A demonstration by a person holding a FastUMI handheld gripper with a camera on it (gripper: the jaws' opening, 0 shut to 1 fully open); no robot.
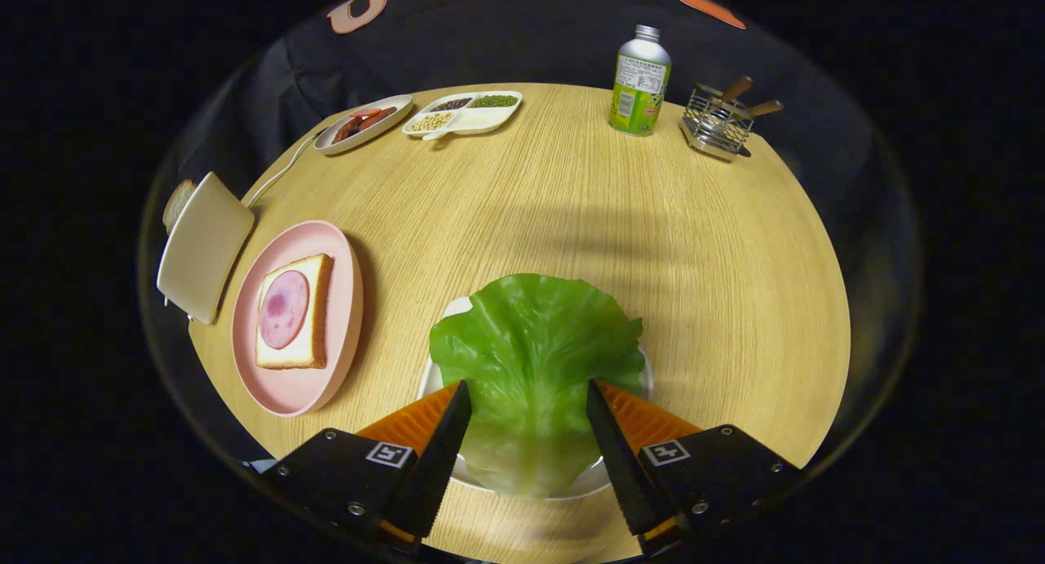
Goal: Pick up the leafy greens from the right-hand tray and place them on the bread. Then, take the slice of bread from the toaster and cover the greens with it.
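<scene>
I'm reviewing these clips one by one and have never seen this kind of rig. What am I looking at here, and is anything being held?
This is a fisheye camera riding on a hand-held two-finger claw, looking forward along its fingers. The fingers are spread open on either side of a lettuce leaf lying on a white tray; nothing is gripped yet. On the round wooden table sit a pink plate with bread and a ham slice, a toaster with a bread slice in it, two food trays, a bottle and a wire utensil rack.
</scene>
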